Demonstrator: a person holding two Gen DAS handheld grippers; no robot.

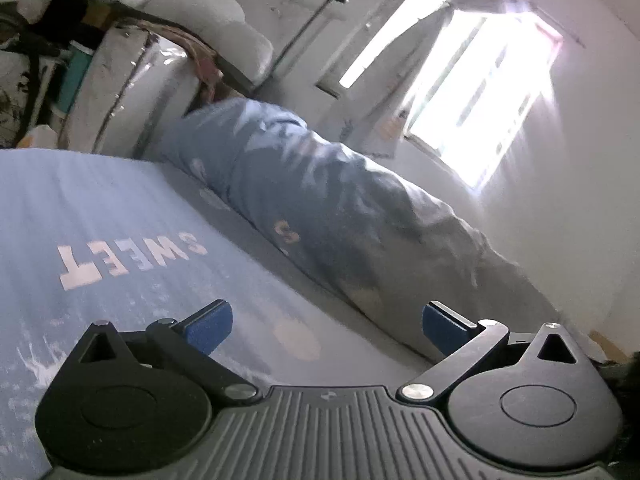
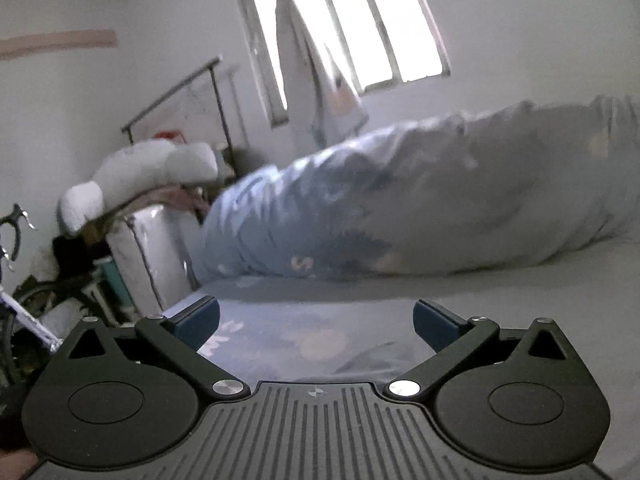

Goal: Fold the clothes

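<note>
Bedsheet (image 1: 100,208) printed "SWEET", both tools spread

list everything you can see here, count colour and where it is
bed sheet: 1, light blue with white SWEET lettering and pale round spots, spread flat under both grippers
bundled bedding: 1, blue-grey with pale print, heaped along the far edge of the bed
window: 1, bright, barred, in the white wall behind the bedding
curtain: 1, pale, hanging in front of the window
white pillows: a pile, exact count unclear, stacked beyond the bed's end
metal rack: 1, dark, behind the pillows
bicycle: 1, partly seen at the left edge of the right wrist view
left gripper: 1, black with blue pads, jaws open, holding nothing
right gripper: 1, black with blue pads, jaws open, holding nothing
</note>
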